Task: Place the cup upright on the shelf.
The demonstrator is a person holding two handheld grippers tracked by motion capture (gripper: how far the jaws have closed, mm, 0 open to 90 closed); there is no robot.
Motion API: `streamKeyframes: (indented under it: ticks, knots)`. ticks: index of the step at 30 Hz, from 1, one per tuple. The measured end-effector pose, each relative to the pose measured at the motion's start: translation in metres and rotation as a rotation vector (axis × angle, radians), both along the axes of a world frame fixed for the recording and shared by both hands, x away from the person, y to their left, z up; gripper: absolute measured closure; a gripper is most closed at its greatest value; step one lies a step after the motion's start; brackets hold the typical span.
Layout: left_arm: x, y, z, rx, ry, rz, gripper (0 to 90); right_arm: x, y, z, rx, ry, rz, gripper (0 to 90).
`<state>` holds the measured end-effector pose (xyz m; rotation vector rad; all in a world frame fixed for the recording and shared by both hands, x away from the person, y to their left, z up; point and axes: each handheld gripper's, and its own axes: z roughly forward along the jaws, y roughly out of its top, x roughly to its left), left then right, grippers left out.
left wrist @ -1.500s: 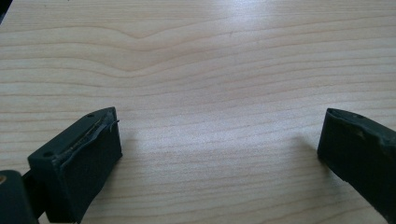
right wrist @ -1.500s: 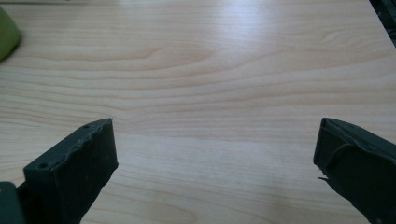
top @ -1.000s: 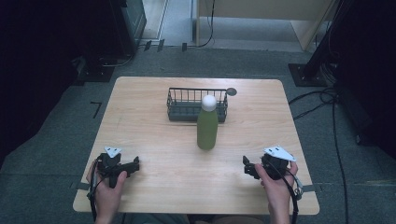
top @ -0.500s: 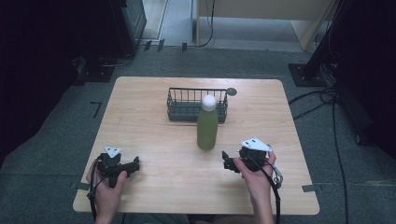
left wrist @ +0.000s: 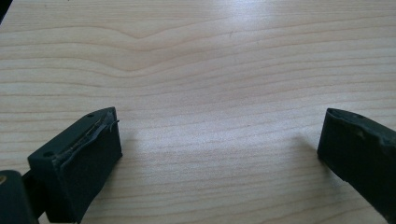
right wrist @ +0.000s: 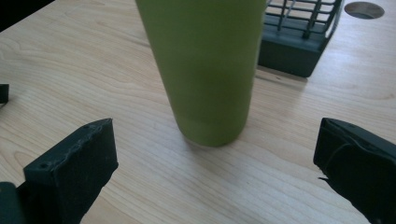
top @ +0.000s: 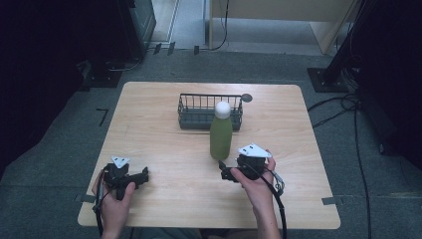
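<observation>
Left gripper (top: 144, 175): held low over the near-left part of the table, close to the person's edge; in the left gripper view its two black jaws stand wide apart with bare wood grain between them; nothing gripped
Left hand (top: 115, 201): wrapped round the gripper's body from below; a cable trails back along the forearm
Right gripper (top: 223, 171): near the table's middle, just in front of the bottle; jaws spread wide; in the right gripper view the bottle's base stands ahead of the gap, not touched by either jaw
Right hand (top: 259, 186): holds the gripper from behind; grey three-cornered plate on top; cable runs down the wrist
Green bottle (top: 221, 137): upright on the table, white round cap (top: 222, 109); stands just in front of the basket, near its right half
Wire basket (top: 191, 112): dark, rectangular, toward the far middle of the table; inside hard to make out
Round hole (top: 247, 97): in the tabletop beside the basket's far right corner
Table (top: 149, 129): light wood, rounded corners; grey floor around it
</observation>
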<state>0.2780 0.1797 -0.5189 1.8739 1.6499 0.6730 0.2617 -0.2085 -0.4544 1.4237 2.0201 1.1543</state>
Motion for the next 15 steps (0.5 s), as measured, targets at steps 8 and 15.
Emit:
streamKeyframes:
  ticks: [8,15]
  knots:
    - [0.000,0.000,0.000,0.000,0.000,0.000,0.0,0.010,0.013,0.005,0.014,-0.009,0.003,0.0]
    - [0.000,0.000,0.000,-0.001,0.000,0.000,0.0,0.023,0.022,0.006,0.014,-0.024,-0.014,0.0]
